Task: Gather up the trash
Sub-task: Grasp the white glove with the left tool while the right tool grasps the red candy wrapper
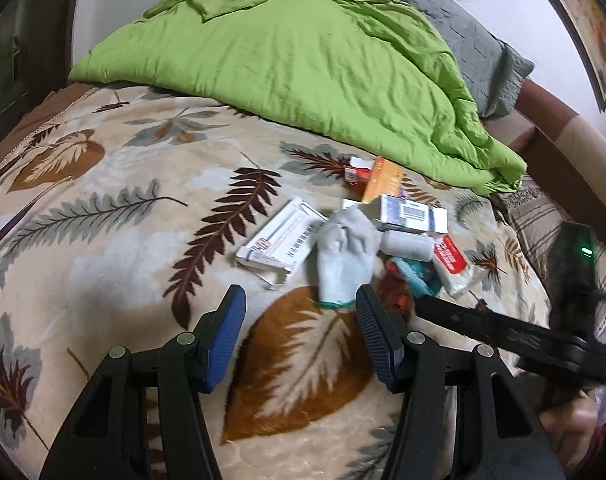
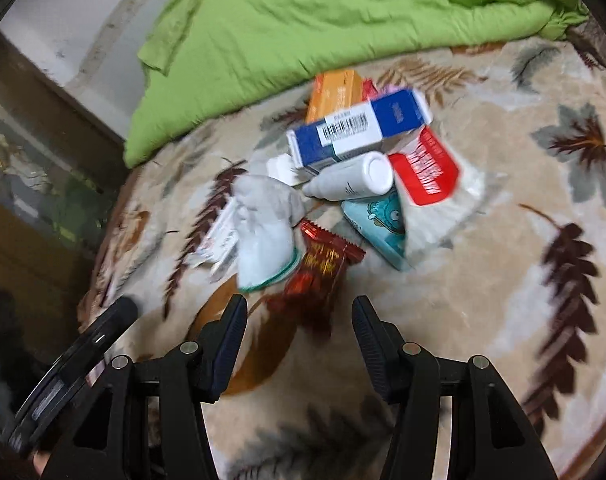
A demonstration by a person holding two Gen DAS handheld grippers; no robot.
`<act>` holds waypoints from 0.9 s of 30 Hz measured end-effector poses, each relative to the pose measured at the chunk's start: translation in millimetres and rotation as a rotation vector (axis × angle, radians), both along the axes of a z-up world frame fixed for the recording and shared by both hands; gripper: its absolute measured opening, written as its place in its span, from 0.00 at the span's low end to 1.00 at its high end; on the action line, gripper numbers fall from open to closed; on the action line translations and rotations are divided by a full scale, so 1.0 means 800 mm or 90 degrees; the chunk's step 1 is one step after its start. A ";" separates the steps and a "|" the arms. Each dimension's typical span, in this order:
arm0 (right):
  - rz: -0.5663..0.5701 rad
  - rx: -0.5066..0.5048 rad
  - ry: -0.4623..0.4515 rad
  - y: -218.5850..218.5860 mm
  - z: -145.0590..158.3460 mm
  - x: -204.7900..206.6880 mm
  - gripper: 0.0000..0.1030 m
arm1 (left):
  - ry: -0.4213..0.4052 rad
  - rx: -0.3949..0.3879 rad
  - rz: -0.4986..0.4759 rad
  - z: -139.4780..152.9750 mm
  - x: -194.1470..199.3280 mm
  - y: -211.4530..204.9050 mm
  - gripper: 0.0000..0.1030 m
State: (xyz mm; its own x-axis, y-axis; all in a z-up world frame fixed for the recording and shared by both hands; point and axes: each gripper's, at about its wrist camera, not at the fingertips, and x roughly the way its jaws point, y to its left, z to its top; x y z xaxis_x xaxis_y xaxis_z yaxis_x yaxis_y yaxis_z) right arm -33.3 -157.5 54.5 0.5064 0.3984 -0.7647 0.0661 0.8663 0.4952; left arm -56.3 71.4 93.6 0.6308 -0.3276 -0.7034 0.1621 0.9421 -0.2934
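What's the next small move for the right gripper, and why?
Probably ease the right gripper forward and down onto the red snack wrapper: its jaws stand open and empty, and the wrapper is the nearest piece of the trash pile on the leaf-print blanket.

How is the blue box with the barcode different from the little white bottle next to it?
The blue and white box is squared, printed, with a barcode; the white bottle is round and nearly plain. The box is the bigger and lies partly over the bottle. Both lie on their sides in the trash pile on the leaf-patterned blanket.
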 end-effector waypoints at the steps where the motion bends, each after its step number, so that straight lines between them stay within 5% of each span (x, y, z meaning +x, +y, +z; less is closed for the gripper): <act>1: -0.004 -0.005 0.009 0.002 -0.006 0.009 0.57 | -0.001 0.003 0.002 -0.001 0.002 0.002 0.54; 5: -0.024 -0.004 0.049 0.005 -0.040 0.038 0.57 | -0.002 0.006 0.003 -0.002 0.012 0.002 0.54; 7: -0.030 -0.010 0.033 0.004 -0.040 0.037 0.42 | -0.002 0.006 0.001 -0.003 0.017 0.000 0.54; 10: -0.016 -0.013 0.011 -0.002 -0.030 0.027 0.34 | 0.002 0.015 -0.017 -0.005 0.026 -0.012 0.55; 19: -0.073 -0.049 -0.106 -0.049 0.022 -0.060 0.34 | 0.033 0.047 -0.086 -0.032 0.070 -0.089 0.60; 25: -0.095 -0.037 -0.094 -0.068 0.012 -0.071 0.34 | 0.050 0.099 -0.061 -0.060 0.107 -0.124 0.59; 27: -0.090 -0.034 -0.091 -0.067 0.009 -0.067 0.34 | 0.063 0.103 -0.060 -0.074 0.118 -0.128 0.50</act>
